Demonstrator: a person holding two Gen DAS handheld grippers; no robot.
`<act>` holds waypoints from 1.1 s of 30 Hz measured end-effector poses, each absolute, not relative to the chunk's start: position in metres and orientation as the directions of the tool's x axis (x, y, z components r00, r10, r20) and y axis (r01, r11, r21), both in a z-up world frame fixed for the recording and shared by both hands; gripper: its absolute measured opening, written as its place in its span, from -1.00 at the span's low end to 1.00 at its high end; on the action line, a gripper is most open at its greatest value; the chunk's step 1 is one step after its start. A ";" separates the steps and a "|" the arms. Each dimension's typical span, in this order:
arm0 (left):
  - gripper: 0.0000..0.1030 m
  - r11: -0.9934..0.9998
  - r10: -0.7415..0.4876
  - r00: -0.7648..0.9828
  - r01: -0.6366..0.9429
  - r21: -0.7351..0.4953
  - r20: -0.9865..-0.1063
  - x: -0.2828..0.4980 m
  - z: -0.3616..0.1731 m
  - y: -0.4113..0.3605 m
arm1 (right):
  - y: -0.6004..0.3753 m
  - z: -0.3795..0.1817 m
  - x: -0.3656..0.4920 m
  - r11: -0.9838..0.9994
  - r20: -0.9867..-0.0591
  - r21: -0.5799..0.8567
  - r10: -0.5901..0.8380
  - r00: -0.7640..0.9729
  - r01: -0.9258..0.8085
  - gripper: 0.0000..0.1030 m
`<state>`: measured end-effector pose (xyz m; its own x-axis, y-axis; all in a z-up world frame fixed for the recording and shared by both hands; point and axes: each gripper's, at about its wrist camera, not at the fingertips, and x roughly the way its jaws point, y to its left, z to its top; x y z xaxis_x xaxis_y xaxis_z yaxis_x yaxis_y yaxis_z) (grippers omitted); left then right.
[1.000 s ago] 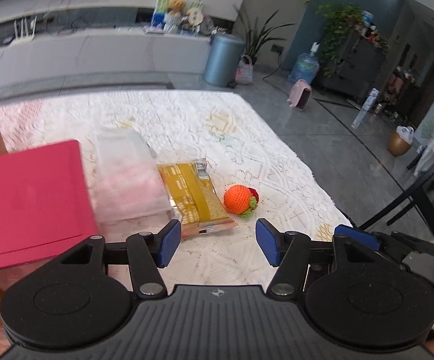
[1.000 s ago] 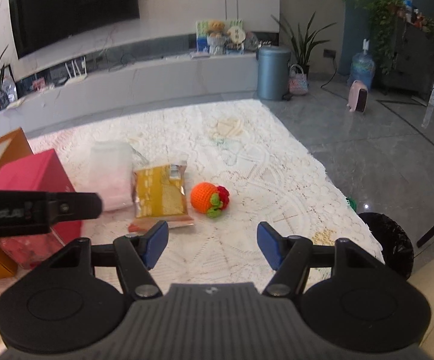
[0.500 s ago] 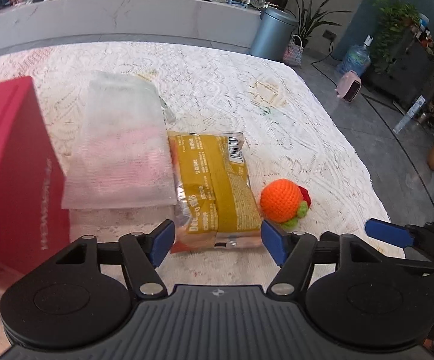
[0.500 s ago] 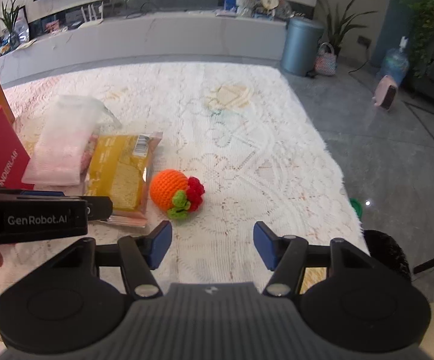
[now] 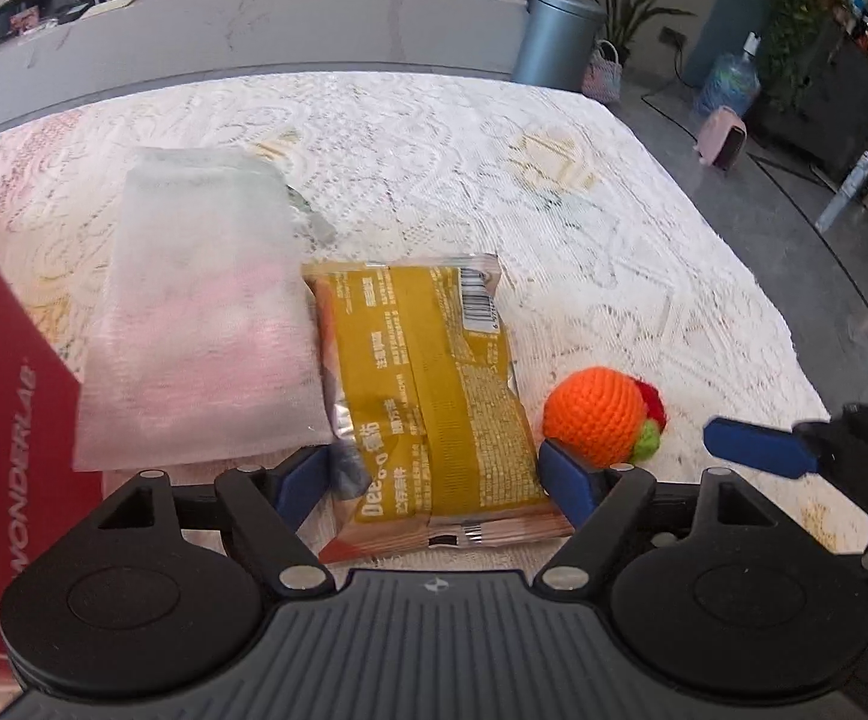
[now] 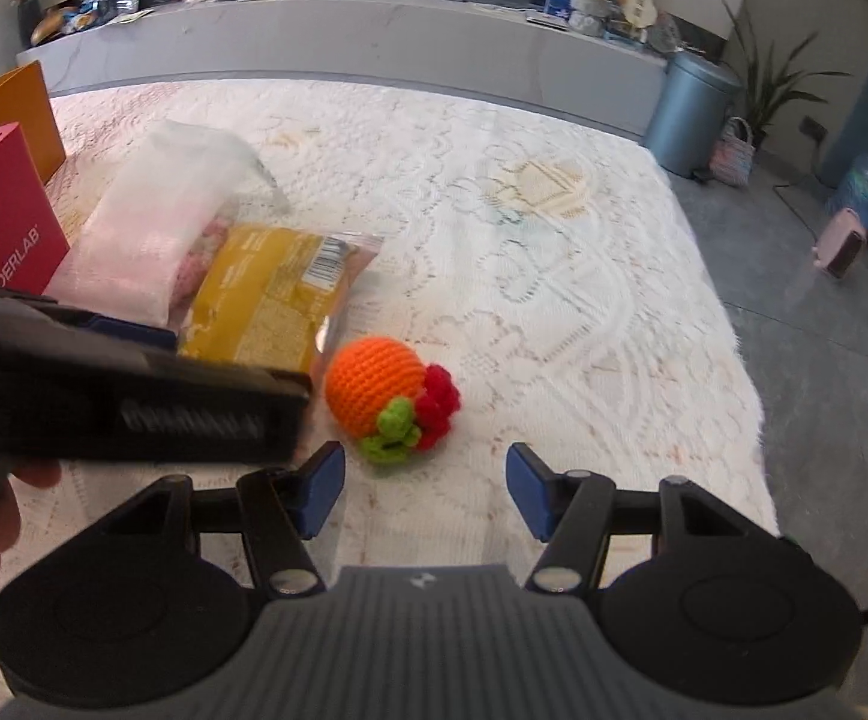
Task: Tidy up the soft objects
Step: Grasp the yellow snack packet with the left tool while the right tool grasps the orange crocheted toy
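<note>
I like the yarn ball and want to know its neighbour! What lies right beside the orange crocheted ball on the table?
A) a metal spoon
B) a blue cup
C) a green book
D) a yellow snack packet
D: the yellow snack packet lies on the white lace tablecloth immediately left of the orange crocheted ball in both views.

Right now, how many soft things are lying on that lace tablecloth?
3, side by side: a white foam pouch leftmost, a yellow snack packet in the middle, a crocheted orange rightmost. Others may be hidden behind the red box.
</note>
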<state>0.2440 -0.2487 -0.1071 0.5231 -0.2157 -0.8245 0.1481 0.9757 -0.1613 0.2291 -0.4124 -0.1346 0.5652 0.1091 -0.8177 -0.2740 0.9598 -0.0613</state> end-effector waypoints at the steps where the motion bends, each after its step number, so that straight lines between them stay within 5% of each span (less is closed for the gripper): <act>1: 0.78 0.976 -0.215 0.532 0.154 -0.156 -0.819 0.244 -0.108 -0.249 | -0.411 -0.135 0.230 0.957 -0.816 -0.065 0.113 0.566 -0.284 0.16; 4: 0.79 0.977 -0.199 0.540 0.169 -0.127 -0.818 0.246 -0.109 -0.253 | -0.405 -0.137 0.231 0.945 -0.816 -0.073 0.127 0.564 -0.319 0.16; 14: 0.12 0.954 -0.288 0.528 0.228 -0.193 -0.799 0.230 -0.100 -0.233 | -0.404 -0.136 0.227 0.937 -0.809 -0.104 0.115 0.577 -0.332 0.16; 24: 0.08 0.932 -0.350 0.492 0.265 -0.246 -0.797 0.215 -0.078 -0.210 | -0.385 -0.136 0.230 0.885 -0.783 -0.175 0.140 0.607 -0.431 0.15; 33: 0.08 0.913 -0.401 0.461 0.273 -0.303 -0.792 0.207 -0.076 -0.205 | -0.399 -0.129 0.230 0.923 -0.786 -0.080 0.174 0.593 -0.377 -0.24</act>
